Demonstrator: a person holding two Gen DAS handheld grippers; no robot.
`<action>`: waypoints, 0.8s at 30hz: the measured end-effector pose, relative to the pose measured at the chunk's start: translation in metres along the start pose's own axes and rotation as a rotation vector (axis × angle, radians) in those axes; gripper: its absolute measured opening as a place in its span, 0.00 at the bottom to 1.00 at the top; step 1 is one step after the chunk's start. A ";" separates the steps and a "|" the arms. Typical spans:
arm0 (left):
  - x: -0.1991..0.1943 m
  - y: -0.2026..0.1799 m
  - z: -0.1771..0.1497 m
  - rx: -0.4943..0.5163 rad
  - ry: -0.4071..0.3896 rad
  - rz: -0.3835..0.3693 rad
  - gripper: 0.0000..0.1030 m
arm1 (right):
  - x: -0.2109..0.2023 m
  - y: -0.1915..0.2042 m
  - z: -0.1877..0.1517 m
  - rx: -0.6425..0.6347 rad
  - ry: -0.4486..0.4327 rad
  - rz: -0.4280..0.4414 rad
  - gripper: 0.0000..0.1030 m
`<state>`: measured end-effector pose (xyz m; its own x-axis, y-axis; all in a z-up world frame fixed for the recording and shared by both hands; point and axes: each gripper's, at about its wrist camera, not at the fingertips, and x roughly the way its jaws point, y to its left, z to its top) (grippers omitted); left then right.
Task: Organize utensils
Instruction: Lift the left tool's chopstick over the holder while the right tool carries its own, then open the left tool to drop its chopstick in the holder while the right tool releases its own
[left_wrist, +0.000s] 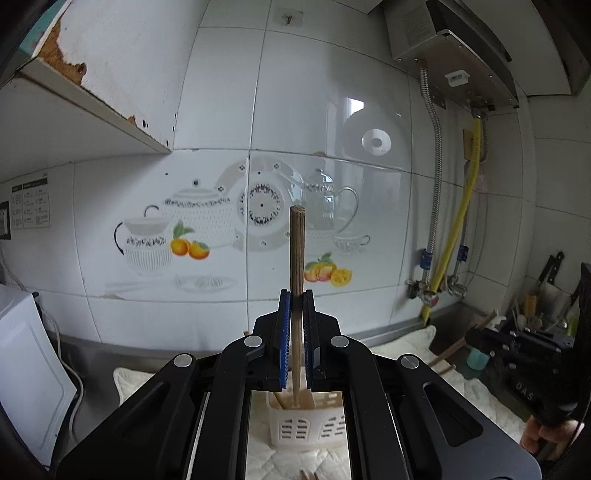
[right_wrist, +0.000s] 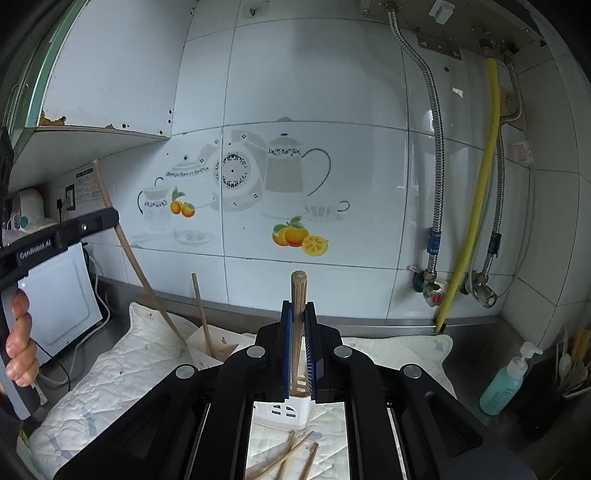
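My left gripper (left_wrist: 296, 295) is shut on an upright wooden handle (left_wrist: 297, 251) whose lower end reaches into a white slotted utensil holder (left_wrist: 306, 424) that holds another wooden stick. My right gripper (right_wrist: 297, 306) is shut on a wooden slotted spatula (right_wrist: 297, 295), its slotted head just above a second white slotted holder (right_wrist: 282, 411). Loose chopsticks (right_wrist: 291, 454) lie on the quilted mat in front of that holder. The left gripper's body (right_wrist: 55, 236) shows at the left of the right wrist view, the right one (left_wrist: 517, 354) at the right of the left wrist view.
A white quilted mat (right_wrist: 122, 373) covers the steel counter. A tiled wall (right_wrist: 314, 92) with pipes and a yellow hose (right_wrist: 476, 206) stands behind. A white appliance (right_wrist: 59, 295) sits at left, a soap pump bottle (right_wrist: 506, 384) and a knife rack (left_wrist: 550, 291) at right. A cabinet (left_wrist: 92, 74) hangs upper left.
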<state>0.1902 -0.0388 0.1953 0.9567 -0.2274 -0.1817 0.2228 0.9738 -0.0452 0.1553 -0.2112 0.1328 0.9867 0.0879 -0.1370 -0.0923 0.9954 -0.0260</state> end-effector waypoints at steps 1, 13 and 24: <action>0.006 0.000 0.002 -0.003 -0.006 0.010 0.05 | 0.005 -0.001 -0.001 0.003 0.008 0.001 0.06; 0.089 0.025 -0.038 -0.095 0.186 0.034 0.06 | 0.036 -0.007 -0.012 0.022 0.085 0.029 0.07; 0.061 0.023 -0.054 -0.054 0.191 0.038 0.17 | -0.013 0.001 -0.023 0.017 0.025 0.024 0.19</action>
<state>0.2432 -0.0304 0.1297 0.9101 -0.1914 -0.3674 0.1715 0.9814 -0.0865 0.1391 -0.2124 0.1122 0.9805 0.1109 -0.1620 -0.1133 0.9936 -0.0054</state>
